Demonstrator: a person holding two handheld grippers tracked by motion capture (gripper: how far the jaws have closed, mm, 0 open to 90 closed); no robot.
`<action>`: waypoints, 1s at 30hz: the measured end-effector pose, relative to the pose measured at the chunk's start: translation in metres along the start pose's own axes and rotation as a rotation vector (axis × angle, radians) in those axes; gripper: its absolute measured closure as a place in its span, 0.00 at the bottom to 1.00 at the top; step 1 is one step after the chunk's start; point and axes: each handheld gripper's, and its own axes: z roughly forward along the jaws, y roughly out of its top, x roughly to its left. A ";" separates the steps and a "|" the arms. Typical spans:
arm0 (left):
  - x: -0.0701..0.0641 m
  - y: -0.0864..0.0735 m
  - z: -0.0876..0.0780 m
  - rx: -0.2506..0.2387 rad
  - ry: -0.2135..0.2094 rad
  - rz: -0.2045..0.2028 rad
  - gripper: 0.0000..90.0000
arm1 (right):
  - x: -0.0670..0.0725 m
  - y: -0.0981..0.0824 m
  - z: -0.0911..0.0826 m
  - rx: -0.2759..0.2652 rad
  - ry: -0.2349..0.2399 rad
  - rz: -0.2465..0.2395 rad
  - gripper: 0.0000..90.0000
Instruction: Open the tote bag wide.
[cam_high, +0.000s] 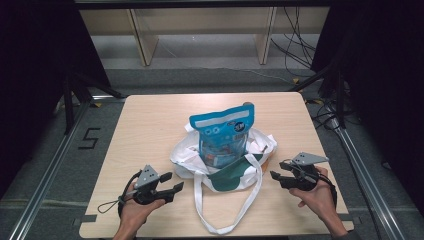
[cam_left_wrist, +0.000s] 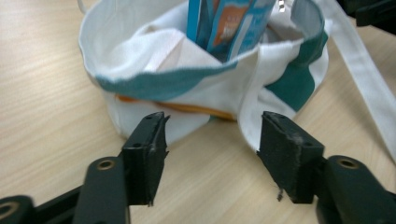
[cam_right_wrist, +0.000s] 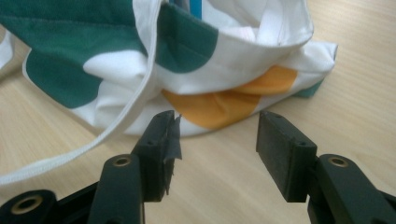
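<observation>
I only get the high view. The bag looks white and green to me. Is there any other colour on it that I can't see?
Observer: Yes. The right gripper view shows an orange patch low on the tote bag, near the table.
Operator: Are the pinchers grabbing the bag?
Observer: No. In the left gripper view the left gripper is open, with bare table between its jaws.
Operator: And the other one?
Observer: The right gripper is open too, just short of the orange patch.
Operator: What's down inside next to the blue packet?
Observer: The left gripper view shows folded white lining beside the blue packet.
</observation>
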 end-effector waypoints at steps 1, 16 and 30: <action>0.000 -0.002 -0.001 0.012 0.001 0.007 0.43 | -0.001 -0.002 0.000 -0.006 -0.002 -0.013 0.53; -0.001 -0.022 -0.010 0.040 0.052 -0.025 0.22 | 0.011 -0.034 -0.018 0.016 0.016 0.025 0.47; -0.013 -0.032 -0.012 0.047 0.042 0.001 0.17 | 0.026 -0.057 -0.031 0.058 0.042 0.028 0.40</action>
